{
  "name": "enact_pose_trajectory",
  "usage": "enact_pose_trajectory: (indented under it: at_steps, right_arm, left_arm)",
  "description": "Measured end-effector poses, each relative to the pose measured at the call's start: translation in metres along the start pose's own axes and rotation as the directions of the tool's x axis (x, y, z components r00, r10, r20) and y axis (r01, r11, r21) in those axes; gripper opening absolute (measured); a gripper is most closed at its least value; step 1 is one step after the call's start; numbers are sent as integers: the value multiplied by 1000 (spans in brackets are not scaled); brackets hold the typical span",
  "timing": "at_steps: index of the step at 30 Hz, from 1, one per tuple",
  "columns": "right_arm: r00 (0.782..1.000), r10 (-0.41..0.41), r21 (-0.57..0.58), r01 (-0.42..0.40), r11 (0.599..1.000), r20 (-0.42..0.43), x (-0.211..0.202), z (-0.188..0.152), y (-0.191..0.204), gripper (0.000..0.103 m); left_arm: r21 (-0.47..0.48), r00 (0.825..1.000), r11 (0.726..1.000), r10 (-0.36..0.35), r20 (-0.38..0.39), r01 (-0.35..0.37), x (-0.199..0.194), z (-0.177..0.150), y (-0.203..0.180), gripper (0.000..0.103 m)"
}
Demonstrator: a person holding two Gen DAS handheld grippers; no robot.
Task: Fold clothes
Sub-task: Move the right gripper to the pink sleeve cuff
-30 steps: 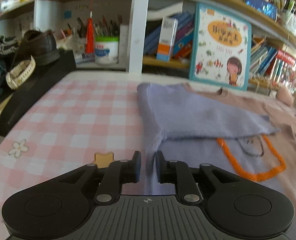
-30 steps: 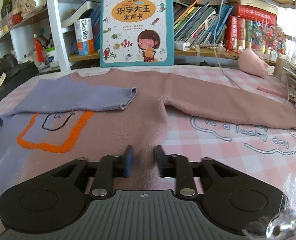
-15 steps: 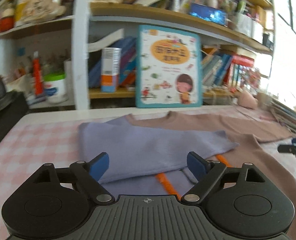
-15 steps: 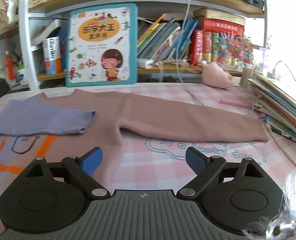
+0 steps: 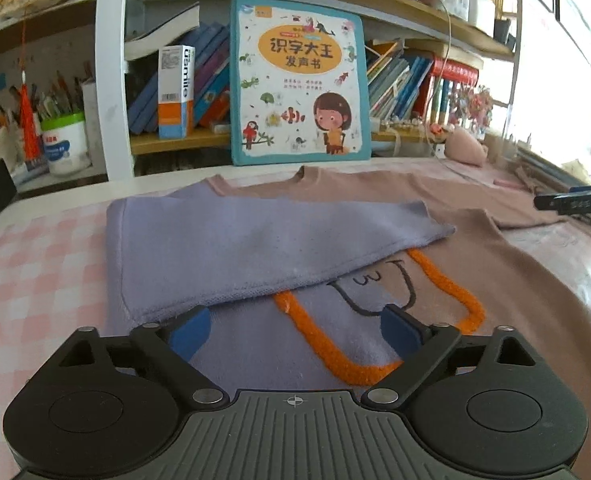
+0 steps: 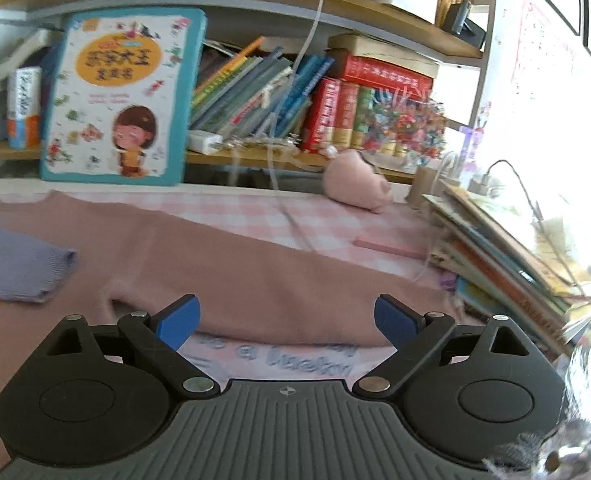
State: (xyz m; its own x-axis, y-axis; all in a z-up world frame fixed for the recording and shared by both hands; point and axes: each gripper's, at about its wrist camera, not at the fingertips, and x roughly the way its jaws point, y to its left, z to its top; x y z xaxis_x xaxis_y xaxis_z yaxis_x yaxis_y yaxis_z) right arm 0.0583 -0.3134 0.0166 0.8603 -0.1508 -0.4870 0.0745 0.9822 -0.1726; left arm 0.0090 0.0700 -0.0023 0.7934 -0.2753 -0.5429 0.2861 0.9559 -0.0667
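the sweater [image 5: 515, 280] lies flat on the worktop [image 5: 35, 272], its hem hidden under both tongs. left tongs [image 5: 295, 328] and right tongs [image 6: 285, 318] are opening wide, gripping nothing. book stack [image 6: 515, 264] crowds the right edge; left side open.

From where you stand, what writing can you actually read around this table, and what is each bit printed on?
"识字大王 发声书": cover of the big picture book leaning on the shelf.
"usmile": side of the white and orange box on the shelf.
"is a lucky": part of a line printed on the pink checked tablecloth, blurred.
Book spines, tub label and hanging fan: too small or blurred.
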Motion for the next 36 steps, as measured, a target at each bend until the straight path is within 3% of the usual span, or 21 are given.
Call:
enact_pose_trajectory:
  at_steps: [4, 8, 14, 26, 36]
  right_arm:
    - [998, -51, -25, 50, 998, -37, 14, 2, -7, 94]
    - [994, -69, -16, 68, 998, -81, 26, 0, -16, 94]
    - [989, -46, 30, 51, 998, -137, 39, -4, -25, 94]
    - [984, -57, 76, 70, 995, -168, 44, -2, -47, 94]
    - [981, -38, 136, 65, 989, -191, 47, -5, -68, 94]
  left_arm:
    - [22, 999, 1000, 1, -48, 1, 2, -4, -2, 97]
    - [63, 995, 997, 47, -87, -41, 9, -3, -10, 97]
    - [107, 994, 992, 74, -75, -66, 6, -4, -16, 98]
    - [163, 992, 981, 114, -52, -104, 5, -4, -26, 99]
    - [142, 993, 985, 104, -59, -94, 5, -4, -23, 99]
